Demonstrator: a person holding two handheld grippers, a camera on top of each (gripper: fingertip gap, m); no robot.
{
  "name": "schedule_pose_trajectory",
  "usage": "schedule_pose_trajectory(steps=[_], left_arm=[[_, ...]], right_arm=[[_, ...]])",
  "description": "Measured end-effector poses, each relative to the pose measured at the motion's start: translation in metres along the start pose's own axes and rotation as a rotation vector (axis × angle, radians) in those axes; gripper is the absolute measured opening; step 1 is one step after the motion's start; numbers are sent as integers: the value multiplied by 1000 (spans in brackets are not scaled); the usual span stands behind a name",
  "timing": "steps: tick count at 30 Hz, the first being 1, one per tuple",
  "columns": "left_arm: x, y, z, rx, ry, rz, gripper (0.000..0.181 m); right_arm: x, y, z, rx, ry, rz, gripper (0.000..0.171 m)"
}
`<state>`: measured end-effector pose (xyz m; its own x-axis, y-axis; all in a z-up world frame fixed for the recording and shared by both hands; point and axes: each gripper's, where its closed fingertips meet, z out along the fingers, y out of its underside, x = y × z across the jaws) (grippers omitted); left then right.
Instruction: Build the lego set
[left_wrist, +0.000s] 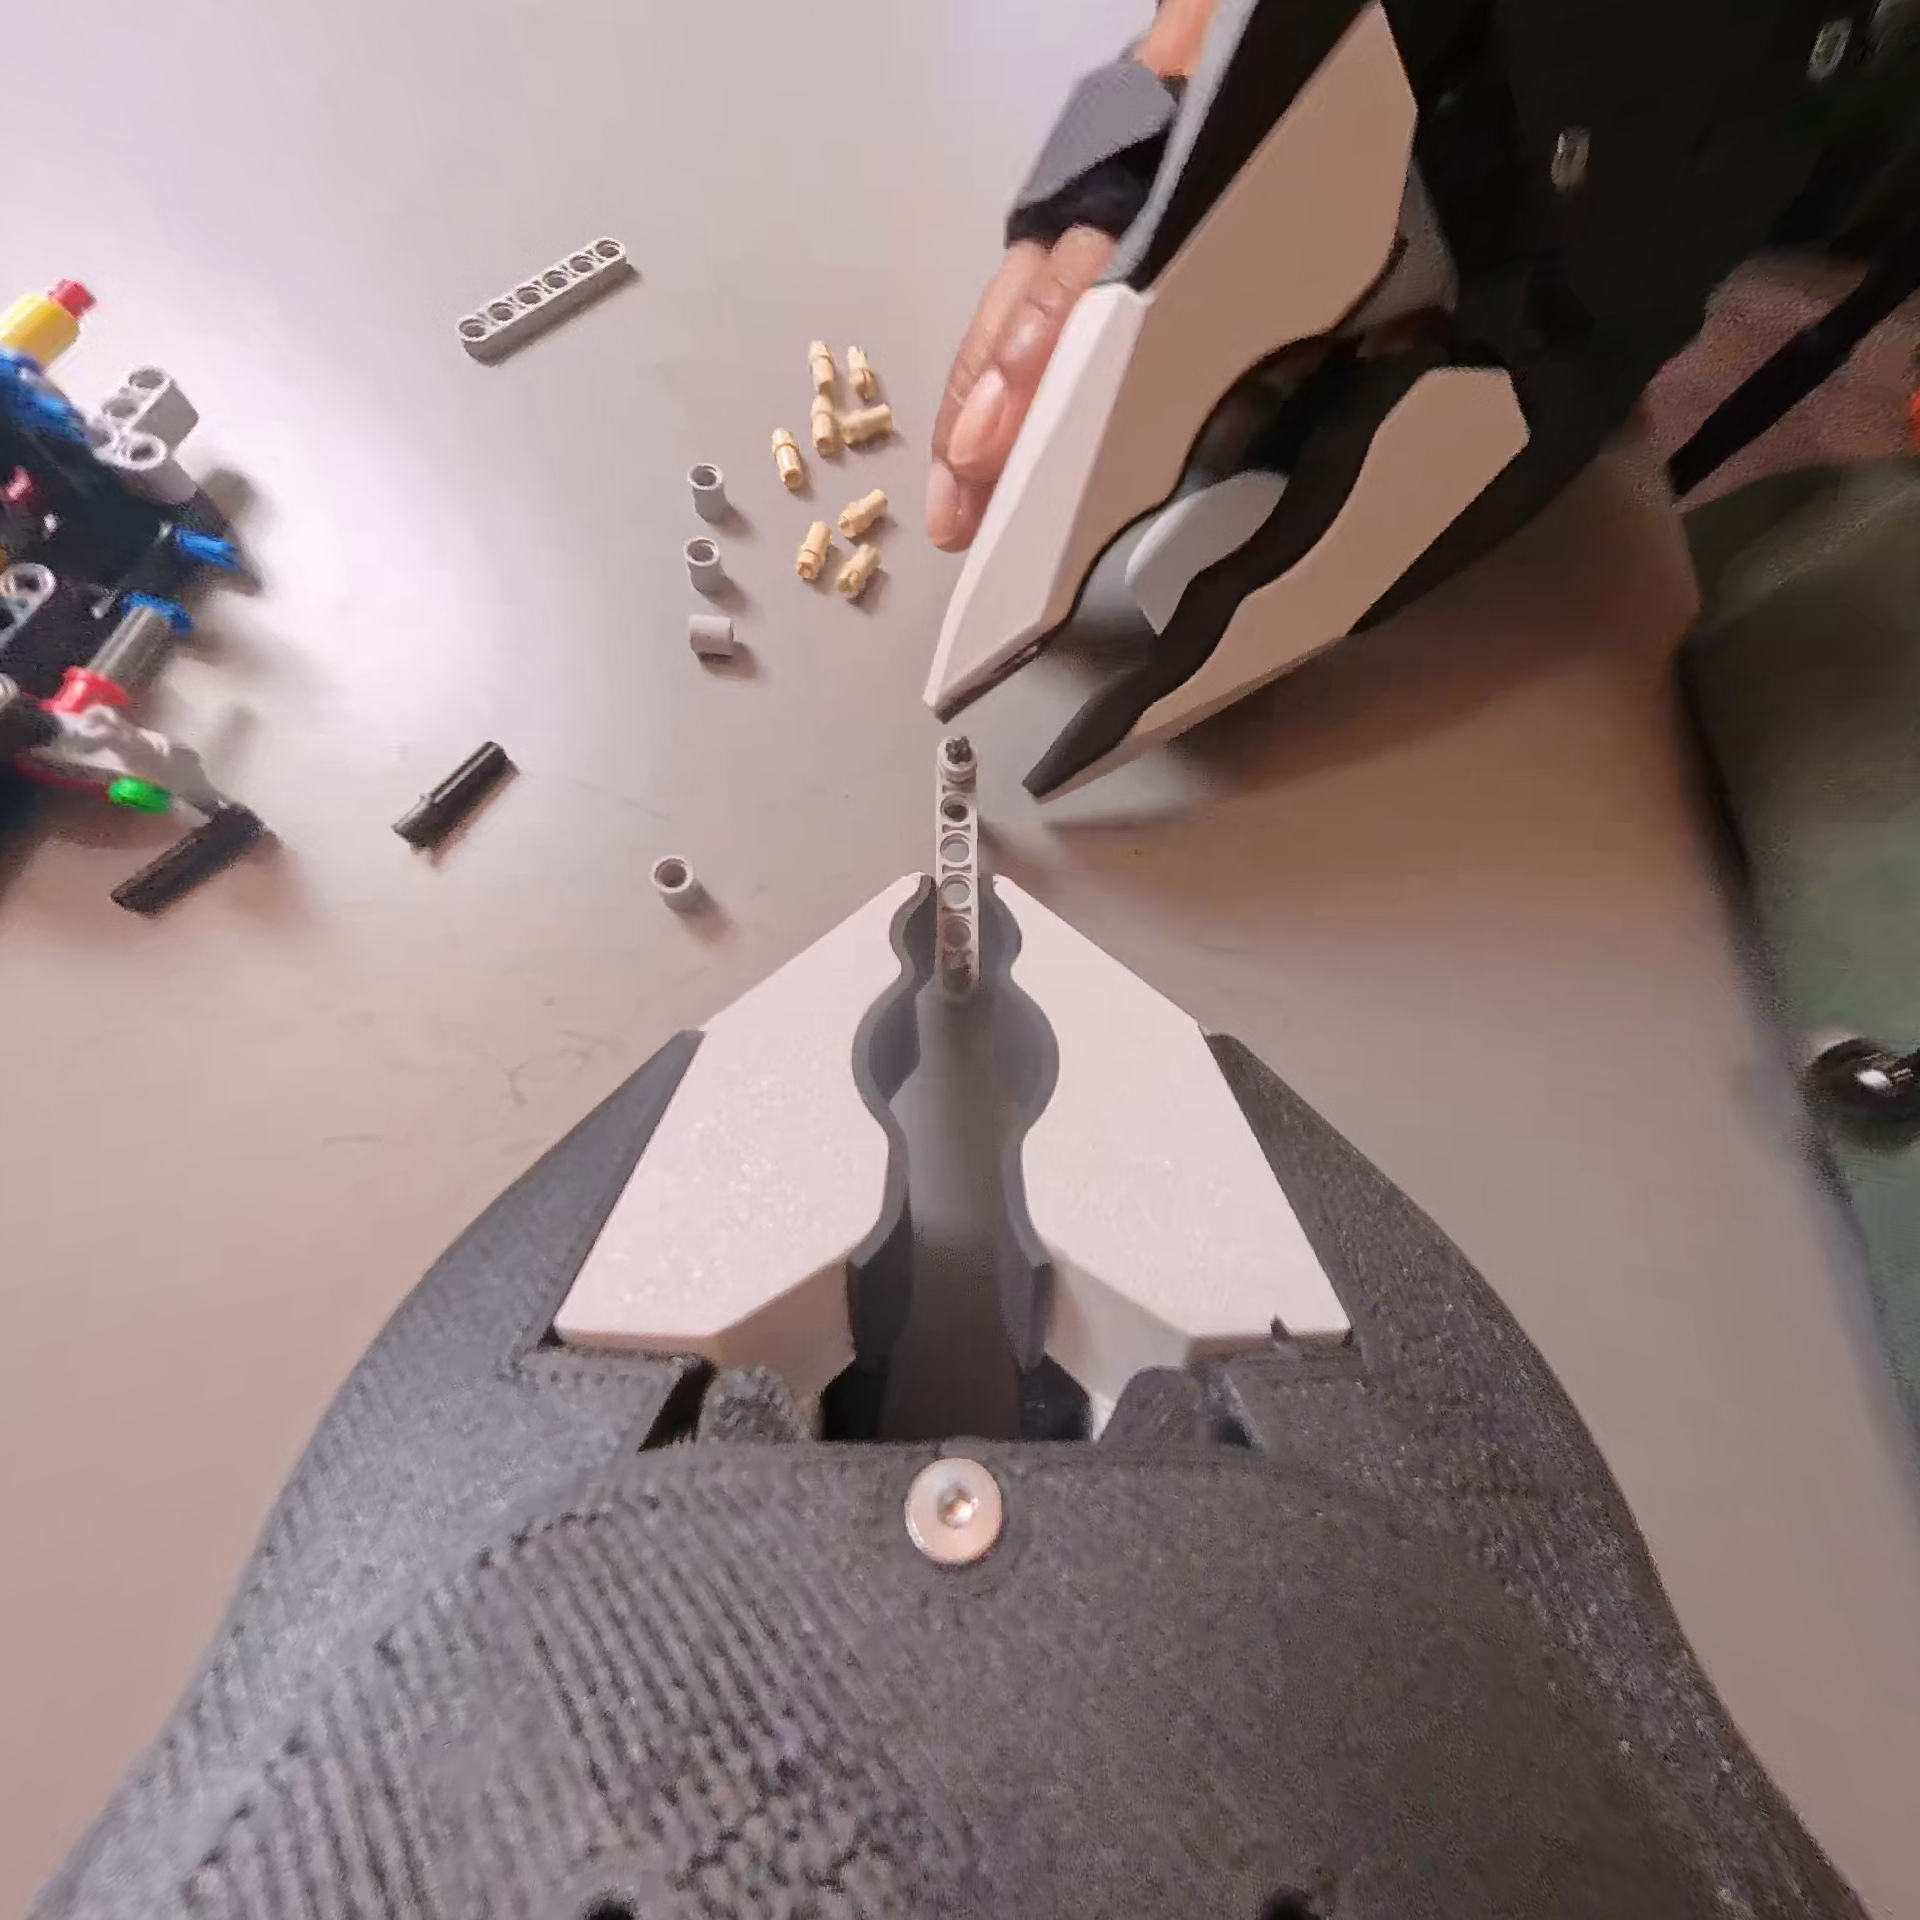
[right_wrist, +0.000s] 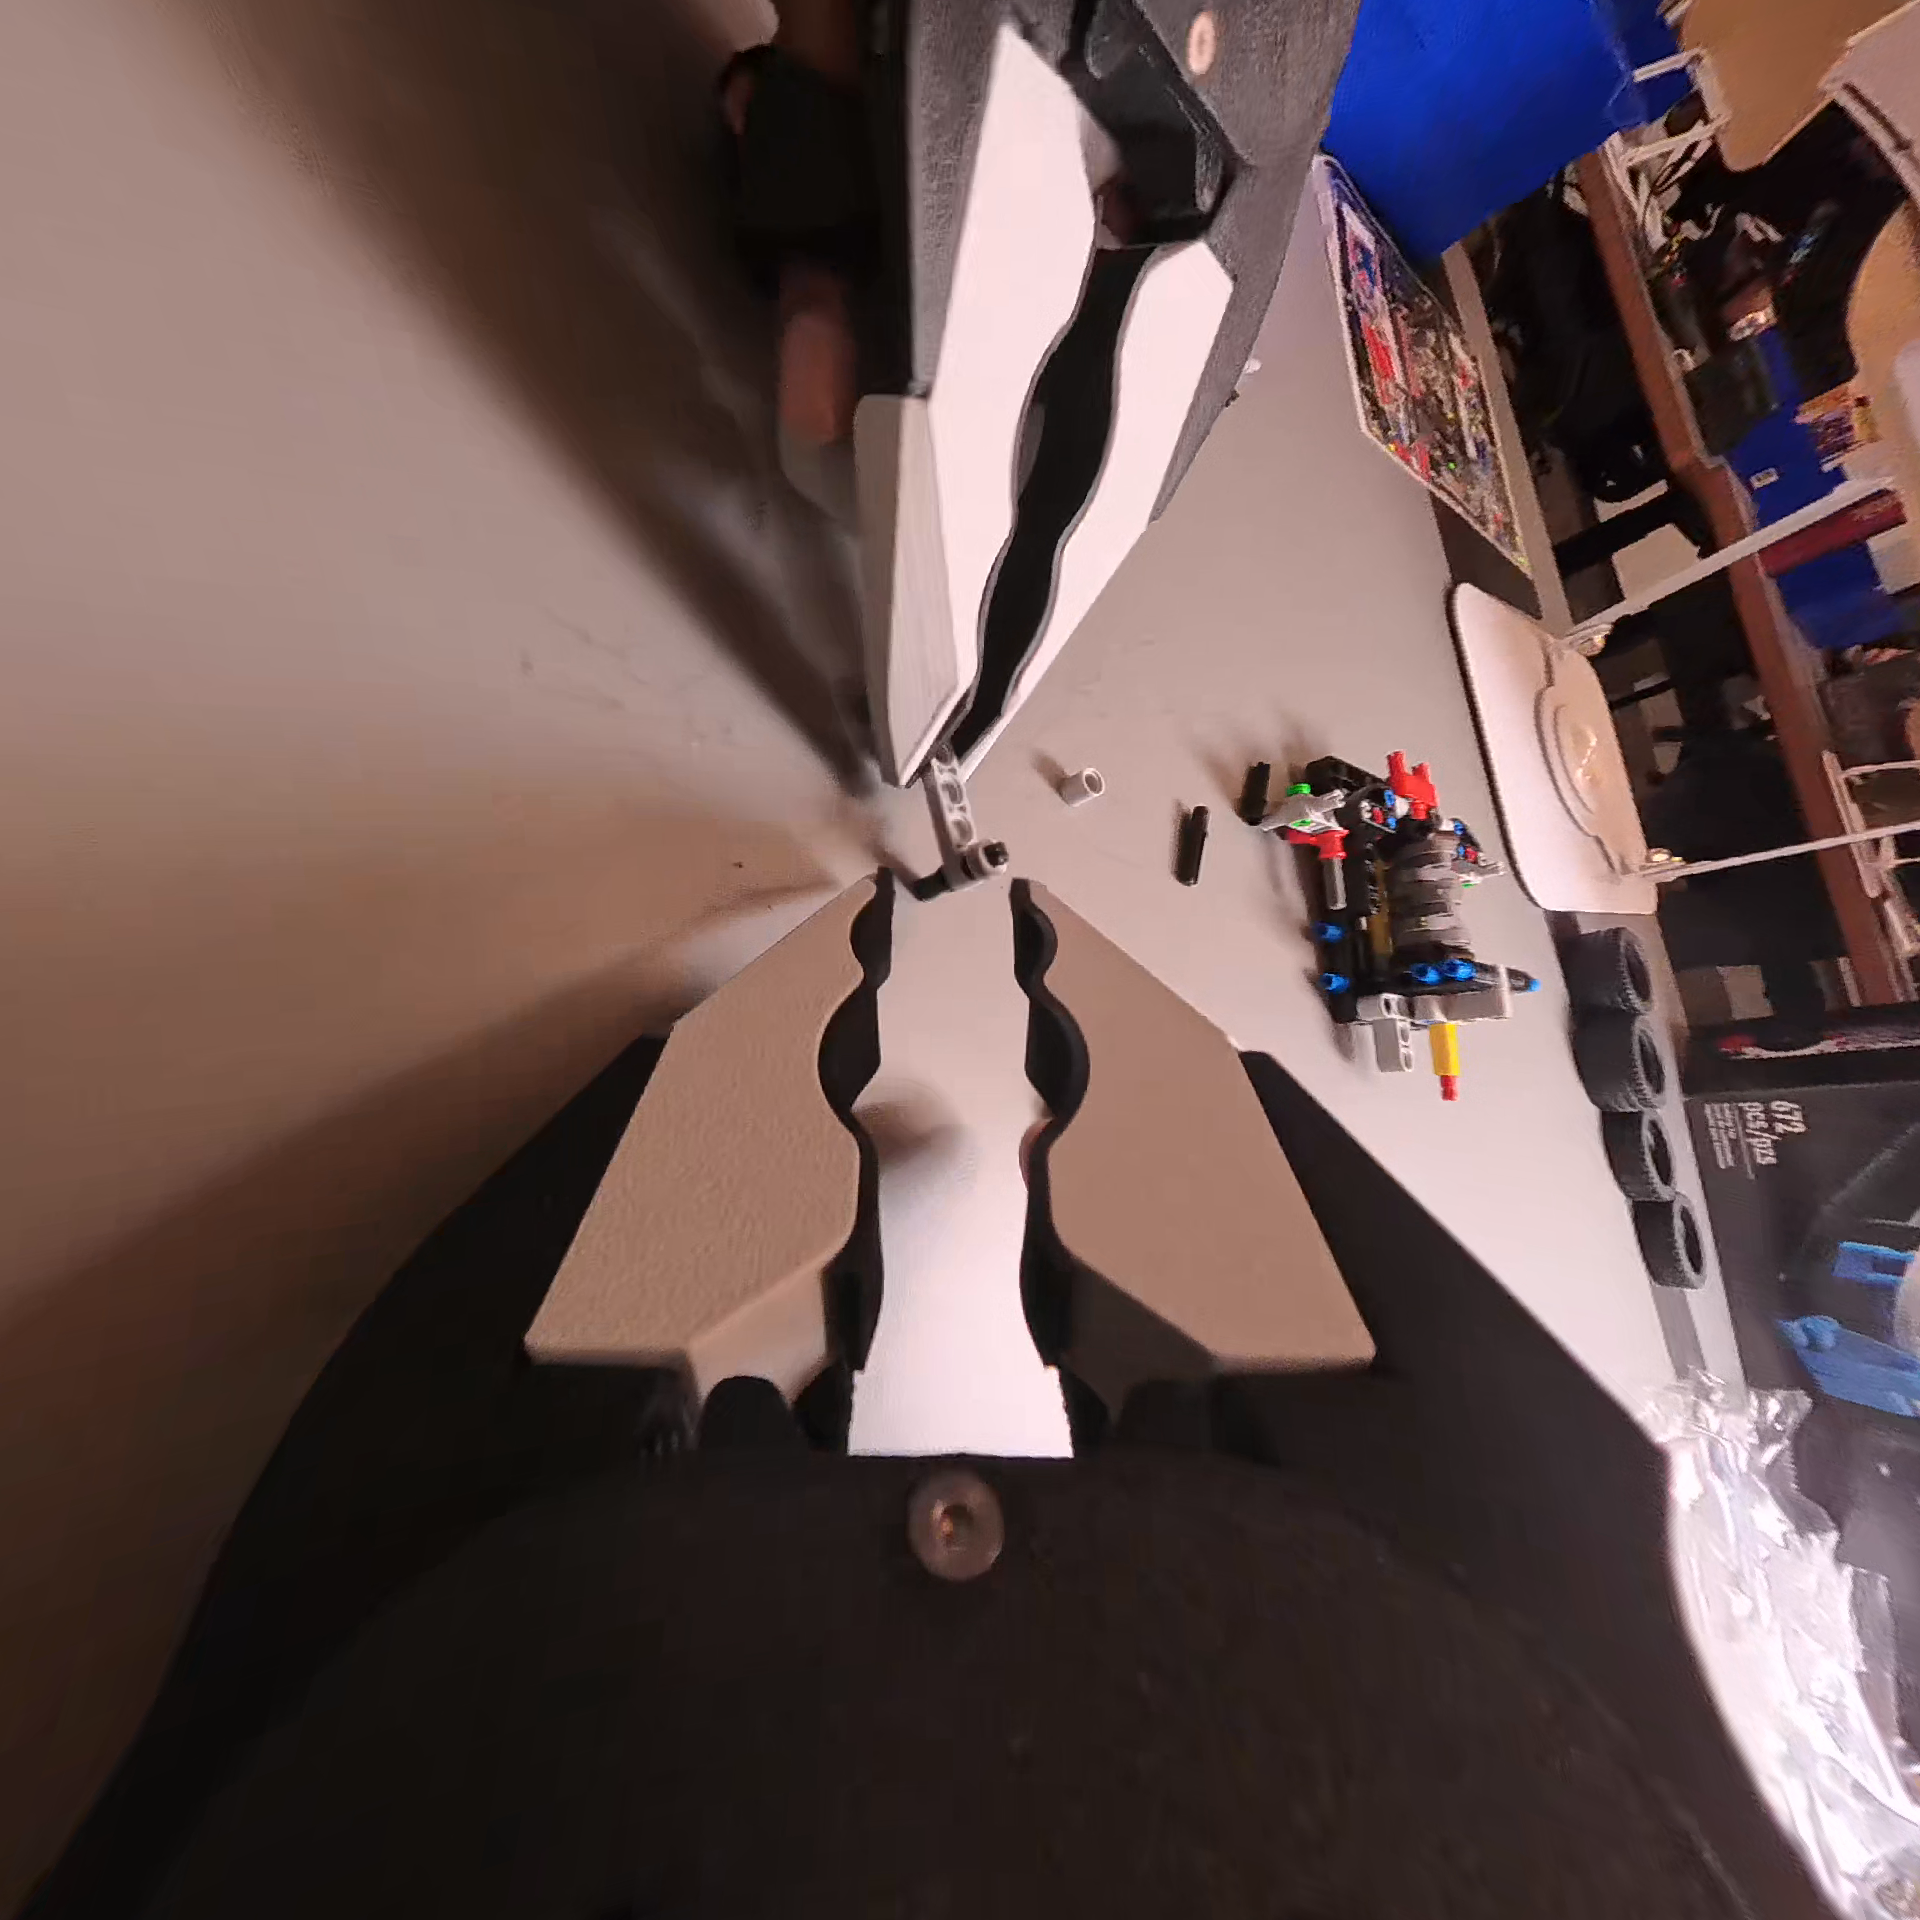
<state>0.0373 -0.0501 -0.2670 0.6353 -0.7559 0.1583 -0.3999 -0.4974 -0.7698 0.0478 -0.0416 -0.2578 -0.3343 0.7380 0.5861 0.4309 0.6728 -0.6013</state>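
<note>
Grey beam (left_wrist: 954, 873) sticks straight out from the left tongs (left_wrist: 958, 902) — clamped at one end, a black pin in its far tip. Right tongs (right_wrist: 948, 891) gape narrowly just beside it — empty, above the counter (left_wrist: 416, 1039).

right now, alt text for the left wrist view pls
The left hand-held gripper is shut on a grey holed beam that points forward over a beige table, with the open right hand-held gripper close to its tip. Tan pins, grey bushes and a partly built model lie to the left.
</note>
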Motion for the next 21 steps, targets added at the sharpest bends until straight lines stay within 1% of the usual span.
schedule_pose_trajectory(steps=[3,10,17,21], left_arm=[[0,3,4,-40,-75,107,5],[1,3,5,-44,-74,114,5],[1,3,5,-44,-74,122,5],[1,3,5,-44,-74,124,5]], right_arm=[[1,2,1,-11,-13,29,20],[6,-3,-2,6,-15,90,5],[6,-3,0,7,-139,395,4],[5,-3,0,-14,-210,488,4]])
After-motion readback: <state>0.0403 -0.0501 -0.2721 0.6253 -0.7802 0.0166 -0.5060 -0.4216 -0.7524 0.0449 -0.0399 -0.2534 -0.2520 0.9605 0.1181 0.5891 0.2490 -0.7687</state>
